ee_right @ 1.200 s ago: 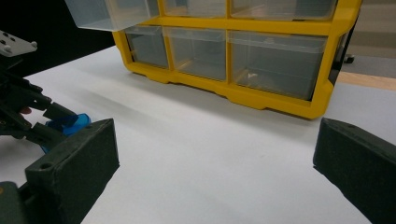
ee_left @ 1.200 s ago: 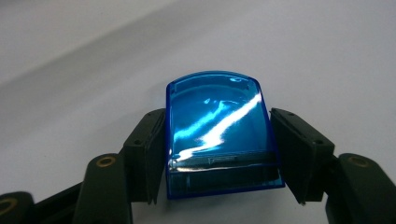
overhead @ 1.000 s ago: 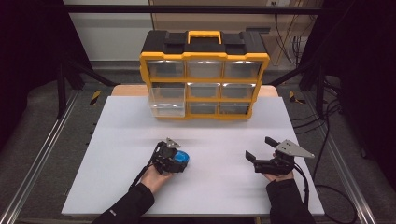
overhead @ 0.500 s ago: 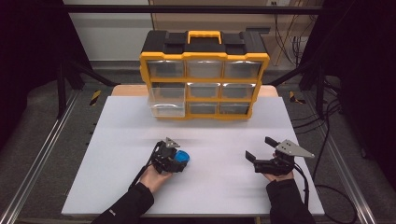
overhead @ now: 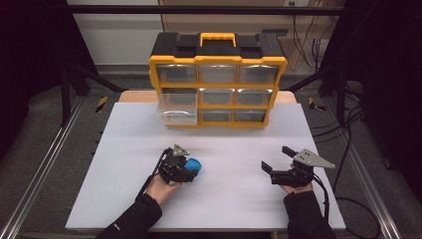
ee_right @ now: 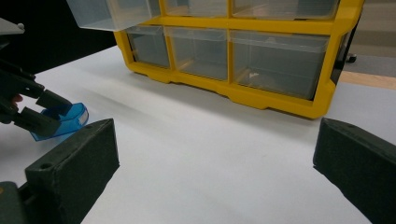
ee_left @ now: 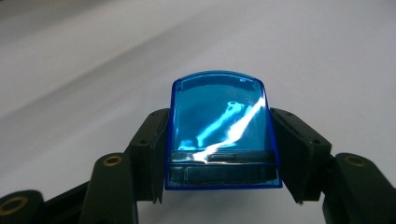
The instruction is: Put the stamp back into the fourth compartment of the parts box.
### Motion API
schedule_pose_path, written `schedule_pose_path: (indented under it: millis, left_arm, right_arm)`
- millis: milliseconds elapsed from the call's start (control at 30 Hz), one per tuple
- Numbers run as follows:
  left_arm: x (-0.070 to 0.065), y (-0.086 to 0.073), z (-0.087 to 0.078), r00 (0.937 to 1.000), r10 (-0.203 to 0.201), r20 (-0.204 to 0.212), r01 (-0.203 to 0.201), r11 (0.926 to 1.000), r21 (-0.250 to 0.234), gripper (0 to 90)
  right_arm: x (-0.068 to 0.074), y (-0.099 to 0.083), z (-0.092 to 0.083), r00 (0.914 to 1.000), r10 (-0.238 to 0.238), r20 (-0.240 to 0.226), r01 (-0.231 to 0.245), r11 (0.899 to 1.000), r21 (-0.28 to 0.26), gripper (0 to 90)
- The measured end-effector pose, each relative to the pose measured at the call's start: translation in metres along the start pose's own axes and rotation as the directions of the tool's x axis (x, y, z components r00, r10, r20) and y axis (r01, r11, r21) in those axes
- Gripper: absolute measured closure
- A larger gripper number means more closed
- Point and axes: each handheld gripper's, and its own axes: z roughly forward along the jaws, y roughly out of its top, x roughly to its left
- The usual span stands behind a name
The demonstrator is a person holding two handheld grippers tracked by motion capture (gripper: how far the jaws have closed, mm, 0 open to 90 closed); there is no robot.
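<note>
You are holding your left tool (overhead: pixel 193 167) low over the white surface (overhead: pixel 124 149), and its two black jaws are pinching a small blue translucent container (ee_left: pixel 222 126) from either side. In the left gripper view, the pads are pressing flat against the container's two side walls, and the container's rounded far end is sticking out beyond the jaw tips. A bright streak of light is glinting across its top face. In the high view, the blue container (overhead: pixel 193 164) is sitting at the tip of that tool, in the near left part of the surface, well in front of the yellow and black drawer cabinet (overhead: pixel 217 79). Whether the container is resting on the surface or hanging just above it is not something the pictures are settling.

Your right tool (overhead: pixel 274 161) is hovering over the near right part of the surface, well apart from the left one, with its jaws spread wide and nothing between them. In the right gripper view, its two black jaws are standing far apart at the bottom corners, and the blue container (ee_right: pixel 70 119) is showing off to the left in the other tool's grip.

The cabinet is standing at the far edge of the surface, and one clear drawer (overhead: pixel 175 110) on its left side is jutting out from the front.
</note>
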Motion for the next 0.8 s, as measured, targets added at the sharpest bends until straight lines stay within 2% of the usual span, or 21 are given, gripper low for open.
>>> schedule_pose_path:
  millis: [367,800]
  left_arm:
    - [0.003,0.005,-0.016,0.9998,0.009,0.015,-0.008,0.9994,-0.033,40.5]
    - [0.017,0.010,-0.040,0.9998,-0.003,0.022,0.004,0.9971,-0.075,40.5]
  right_arm:
    - [0.000,0.000,0.000,1.0000,0.001,-0.001,-0.001,1.000,0.004,0.4]
    - [0.000,0.000,0.000,1.0000,0.002,-0.006,-0.002,1.000,0.007,0.4]
